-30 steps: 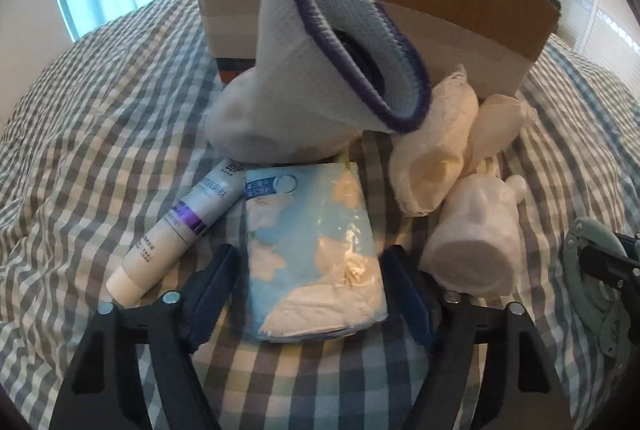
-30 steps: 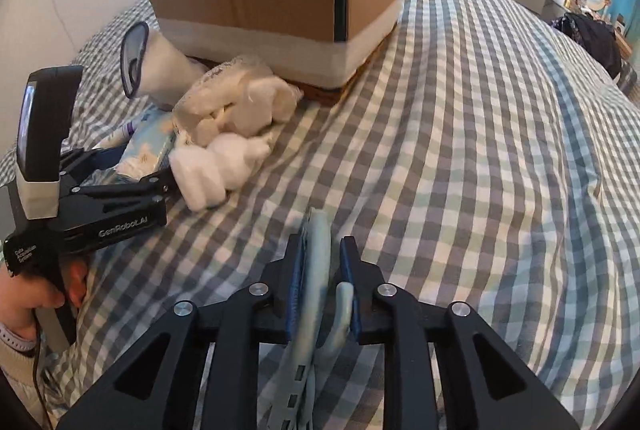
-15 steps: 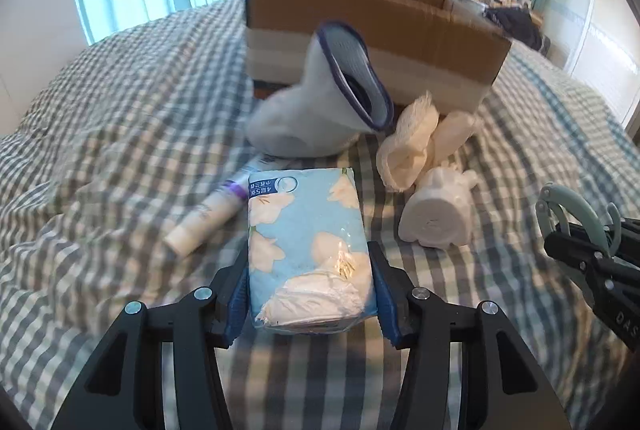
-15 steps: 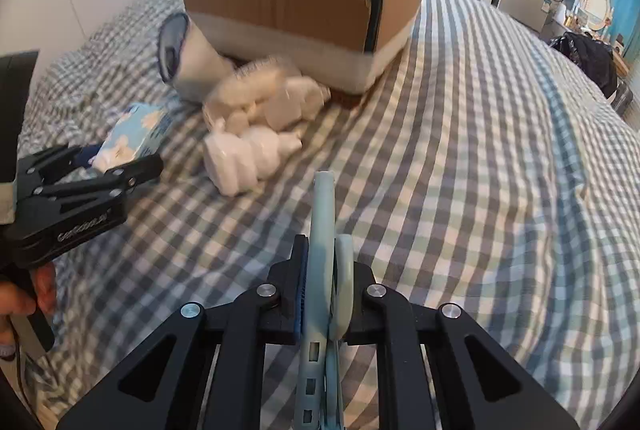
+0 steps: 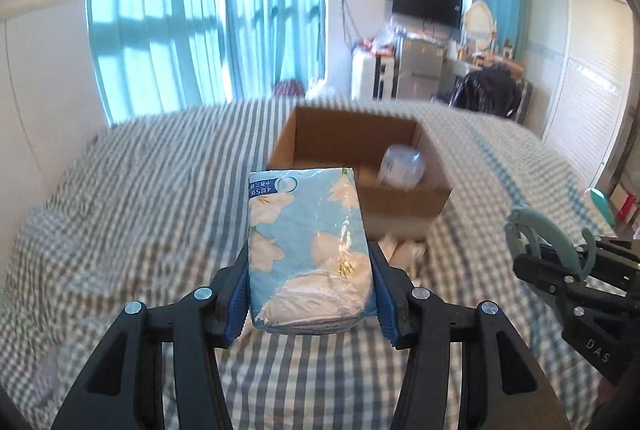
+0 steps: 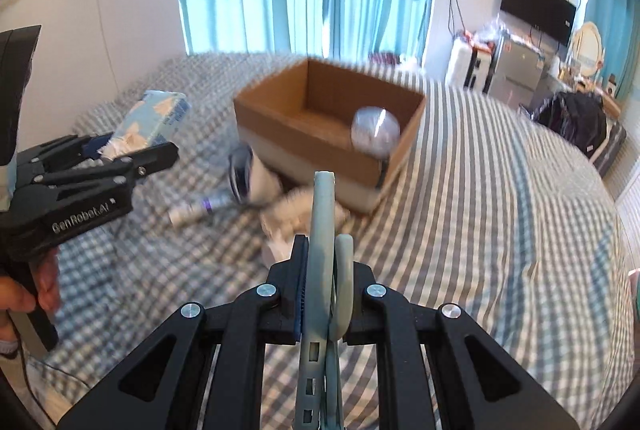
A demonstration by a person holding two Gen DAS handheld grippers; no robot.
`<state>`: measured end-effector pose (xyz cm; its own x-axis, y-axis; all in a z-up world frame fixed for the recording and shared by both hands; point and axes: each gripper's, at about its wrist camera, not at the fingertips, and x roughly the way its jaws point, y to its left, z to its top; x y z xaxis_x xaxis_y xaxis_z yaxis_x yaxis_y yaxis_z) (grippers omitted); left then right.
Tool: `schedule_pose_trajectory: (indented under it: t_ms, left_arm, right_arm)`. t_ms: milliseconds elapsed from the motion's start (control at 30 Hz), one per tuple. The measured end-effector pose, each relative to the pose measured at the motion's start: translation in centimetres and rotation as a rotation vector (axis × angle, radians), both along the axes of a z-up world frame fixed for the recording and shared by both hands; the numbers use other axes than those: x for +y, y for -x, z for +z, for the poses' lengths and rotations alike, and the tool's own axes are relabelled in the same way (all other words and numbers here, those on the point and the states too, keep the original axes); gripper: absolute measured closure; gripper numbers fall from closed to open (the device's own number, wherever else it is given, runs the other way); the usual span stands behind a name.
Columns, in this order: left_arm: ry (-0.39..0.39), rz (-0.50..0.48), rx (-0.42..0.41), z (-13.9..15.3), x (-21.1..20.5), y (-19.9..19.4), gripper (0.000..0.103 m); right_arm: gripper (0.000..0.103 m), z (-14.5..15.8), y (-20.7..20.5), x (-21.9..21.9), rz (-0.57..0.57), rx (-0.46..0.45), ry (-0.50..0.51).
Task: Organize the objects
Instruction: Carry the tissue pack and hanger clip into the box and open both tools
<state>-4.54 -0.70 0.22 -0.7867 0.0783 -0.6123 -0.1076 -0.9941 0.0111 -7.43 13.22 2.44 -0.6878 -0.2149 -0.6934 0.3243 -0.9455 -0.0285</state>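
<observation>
My left gripper (image 5: 310, 294) is shut on a light blue tissue pack (image 5: 306, 246) with a white flower print and holds it in the air over the bed, short of the open cardboard box (image 5: 360, 154). In the right wrist view the pack (image 6: 154, 122) sits left of the box (image 6: 328, 118). My right gripper (image 6: 326, 282) is shut on a pale green plastic clip (image 6: 322, 230), also held above the bed. It also shows in the left wrist view (image 5: 548, 242). A clear rounded container (image 6: 374, 132) lies inside the box.
On the checked bedspread (image 6: 480, 210) in front of the box lie a white tube (image 6: 196, 212), a grey sock with a dark cuff (image 6: 250, 178) and white fluffy cloth items (image 6: 292, 218). Curtained windows (image 5: 200, 10) and furniture stand beyond the bed.
My left gripper closed on the tissue pack and lifted it off the bed toward the box. My right gripper rose with the clip. Both views now look down into the box.
</observation>
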Motion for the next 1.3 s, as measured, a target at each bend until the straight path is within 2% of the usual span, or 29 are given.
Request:
schedule_pose_trajectory:
  t_ms: [167, 300, 467, 633, 867, 1000, 1300]
  left_arm:
    - [-0.013, -0.022, 0.063, 3.6, 0.9, 0.7, 0.049]
    - [-0.016, -0.035, 0.093, 5.3, 1.3, 1.7, 0.049]
    - [-0.014, -0.035, 0.120, 6.5, 1.5, 3.9, 0.049]
    - [0.005, -0.037, 0.129, 6.5, 1.6, 6.9, 0.049]
    - [0.030, -0.042, 0.103, 4.5, 2.3, 11.8, 0.049]
    - [0.057, -0.044, 0.081, 2.5, 2.9, 14.9, 0.049]
    - [0.053, -0.028, -0.013, -3.5, 3.0, 20.3, 0.049]
  right_arm:
    - [0.091, 4.0, 0.4, -0.8, 0.019, 0.086, 0.017]
    - [0.091, 6.6, 1.4, -1.3, 0.030, 0.140, 0.036]
    - [0.091, 8.3, 3.6, -1.8, 0.037, 0.176, 0.053]
    - [0.091, 8.9, 7.1, -1.7, 0.031, 0.191, 0.067]
    - [0.091, 7.5, 13.5, -1.9, 0.014, 0.174, 0.067]
    - [0.091, 5.4, 17.5, -1.5, 0.001, 0.141, 0.073]
    - [0.091, 0.0, 24.9, 0.1, -0.021, 0.014, 0.143]
